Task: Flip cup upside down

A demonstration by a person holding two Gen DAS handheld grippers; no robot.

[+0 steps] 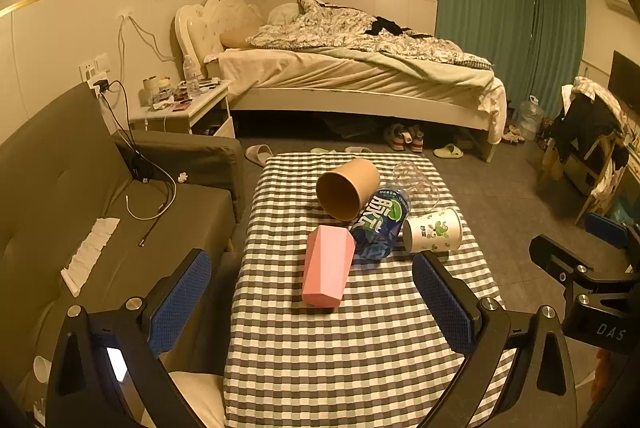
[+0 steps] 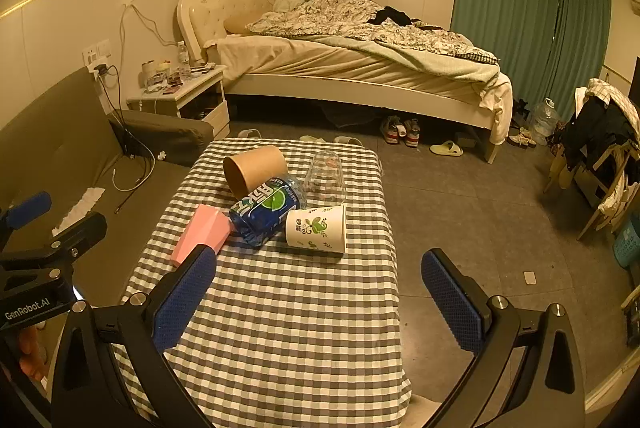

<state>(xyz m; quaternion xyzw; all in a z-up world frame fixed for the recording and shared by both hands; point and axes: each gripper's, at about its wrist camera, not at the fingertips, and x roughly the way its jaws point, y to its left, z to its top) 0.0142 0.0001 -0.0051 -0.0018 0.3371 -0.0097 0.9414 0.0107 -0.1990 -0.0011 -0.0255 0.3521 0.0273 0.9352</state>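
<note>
Cups toppled on table (image 1: 360, 368), tongs (image 1: 312, 292) agape

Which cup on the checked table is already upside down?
The clear plastic cup at the far side; the brown, pink and white cups lie on their sides.

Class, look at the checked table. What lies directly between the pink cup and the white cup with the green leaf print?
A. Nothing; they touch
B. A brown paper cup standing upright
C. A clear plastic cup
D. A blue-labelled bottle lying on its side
D: the blue-labelled bottle lies on its side between the pink cup and the white cup.
</note>
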